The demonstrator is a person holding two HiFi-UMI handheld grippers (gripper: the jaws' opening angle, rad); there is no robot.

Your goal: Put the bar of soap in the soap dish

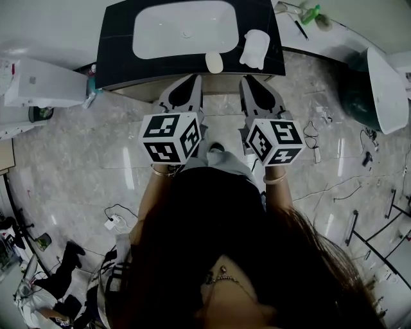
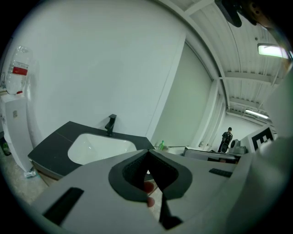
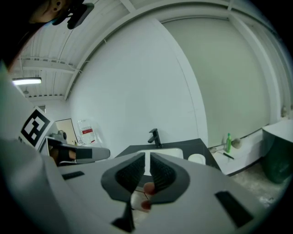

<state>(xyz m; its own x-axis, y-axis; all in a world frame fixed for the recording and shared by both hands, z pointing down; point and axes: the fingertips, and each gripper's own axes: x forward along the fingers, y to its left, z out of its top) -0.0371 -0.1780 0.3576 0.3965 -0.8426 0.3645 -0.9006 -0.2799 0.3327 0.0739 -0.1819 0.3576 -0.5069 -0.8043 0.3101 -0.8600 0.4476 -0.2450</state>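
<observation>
A white oval bar of soap lies on the front edge of the black counter, just right of the white sink. The white soap dish stands to the soap's right. My left gripper hovers over the floor just short of the counter, its jaw tips together and empty. The right gripper is level with it, below the dish, also shut on nothing. A black faucet stands behind the basin.
A white appliance stands left of the counter and a white tub at the right. A green bottle sits on the ledge behind. Cables and a plug litter the marble floor. A person stands far off.
</observation>
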